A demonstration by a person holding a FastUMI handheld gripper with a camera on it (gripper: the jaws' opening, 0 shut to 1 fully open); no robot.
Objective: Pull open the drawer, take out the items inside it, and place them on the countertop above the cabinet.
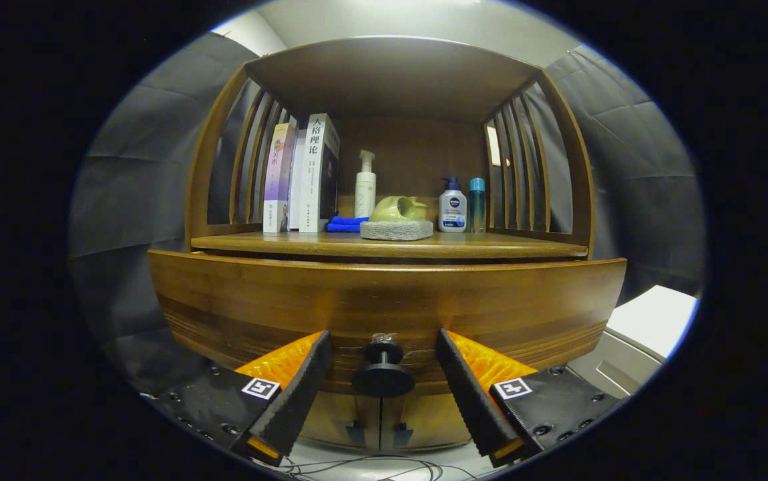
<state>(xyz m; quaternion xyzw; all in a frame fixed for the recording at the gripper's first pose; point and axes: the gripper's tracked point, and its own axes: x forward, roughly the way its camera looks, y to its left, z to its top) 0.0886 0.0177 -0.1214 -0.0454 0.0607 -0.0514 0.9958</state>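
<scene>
Tongs (382, 357) point level at the drawer front (384, 300), fingers spread wide either side of its round knob (382, 374), touching nothing. On the countertop (384, 246): three books at the left edge, three bottles, one cloth, one sponge, one green pot.

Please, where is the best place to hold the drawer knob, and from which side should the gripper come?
Probably grip the knob by its narrow stem behind the round head, coming straight at the drawer front. The wider head should keep the fingers from slipping off when pulling. The gripper is open, with the knob between its fingers, neither touching it.
</scene>
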